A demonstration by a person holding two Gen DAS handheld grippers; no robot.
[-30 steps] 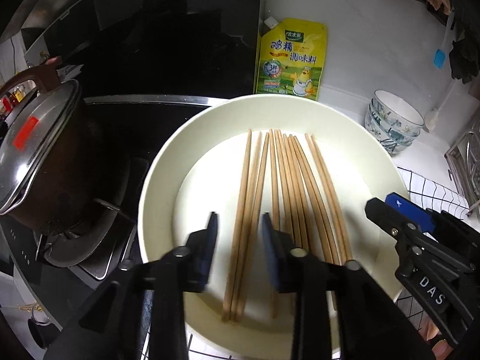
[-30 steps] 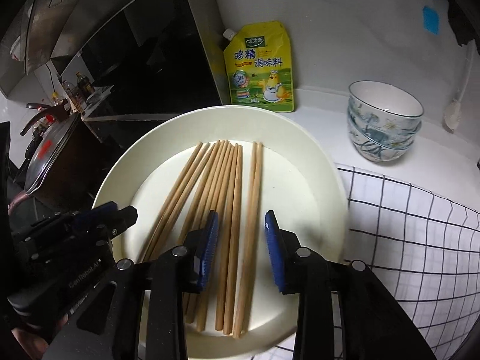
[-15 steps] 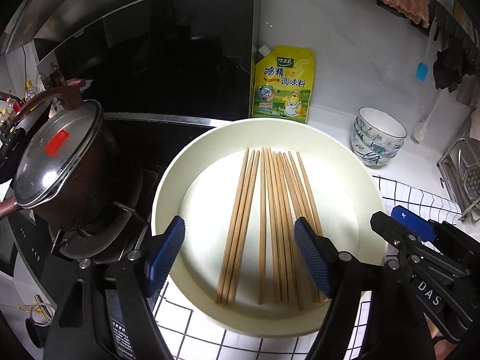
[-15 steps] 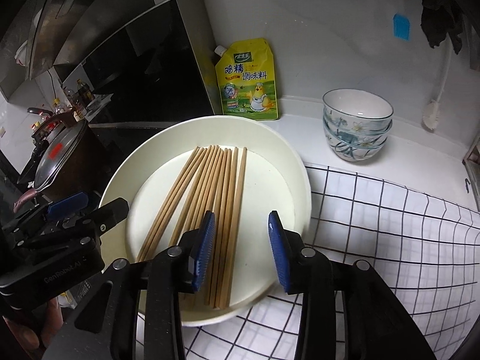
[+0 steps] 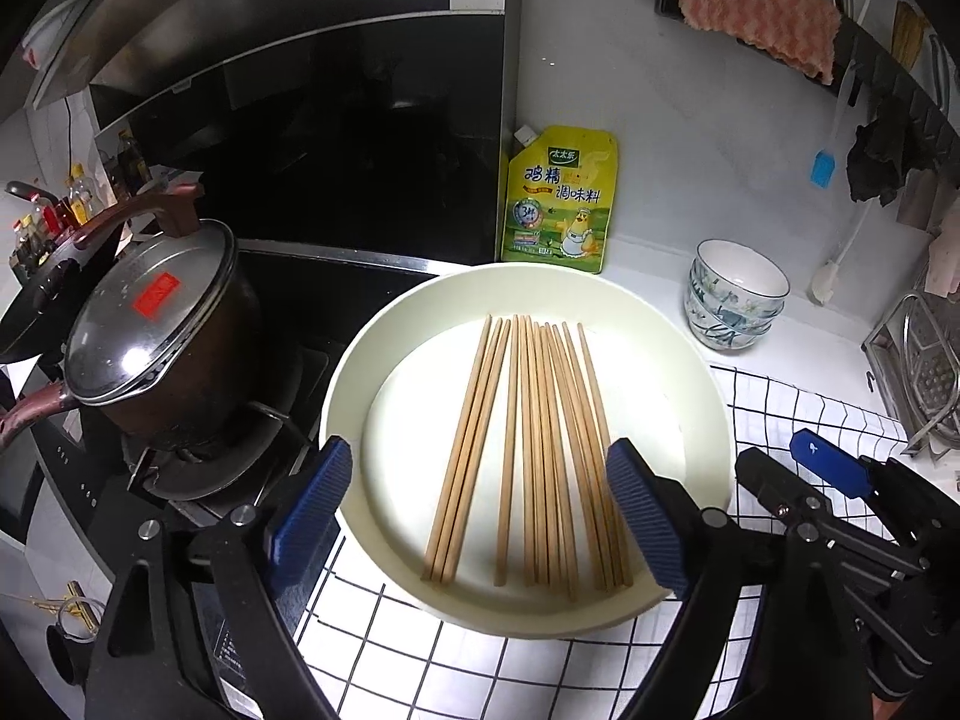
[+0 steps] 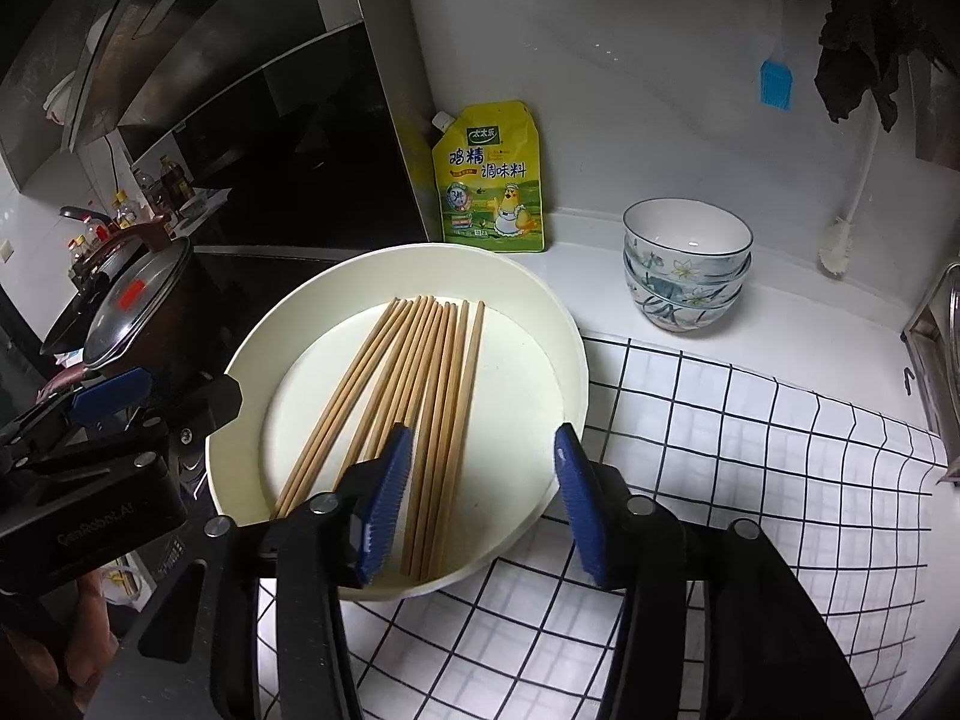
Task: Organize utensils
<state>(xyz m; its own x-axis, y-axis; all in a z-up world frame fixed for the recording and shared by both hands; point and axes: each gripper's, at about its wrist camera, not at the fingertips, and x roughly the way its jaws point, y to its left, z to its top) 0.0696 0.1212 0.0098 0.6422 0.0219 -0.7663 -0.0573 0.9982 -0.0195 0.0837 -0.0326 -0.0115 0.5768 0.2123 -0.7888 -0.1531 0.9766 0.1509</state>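
Note:
Several wooden chopsticks (image 5: 528,450) lie side by side in a round cream plate (image 5: 384,354) on a checked cloth. They also show in the right wrist view (image 6: 420,384), in the same plate (image 6: 540,312). My left gripper (image 5: 480,510) is open and empty, raised above the plate's near edge. My right gripper (image 6: 483,492) is open and empty above the plate's near right rim. The right gripper also shows at the right of the left wrist view (image 5: 828,480); the left gripper's body shows at the left of the right wrist view (image 6: 120,414).
A lidded dark pot (image 5: 156,336) sits on the stove to the left. A yellow seasoning pouch (image 5: 561,204) leans on the back wall. Stacked patterned bowls (image 5: 735,294) stand at the right. A metal rack (image 5: 924,378) is far right. The white checked cloth (image 6: 720,450) covers the counter.
Both grippers have pulled back and up from the plate. The left gripper opened wide, then the right one opened. The chopsticks stay in the plate.

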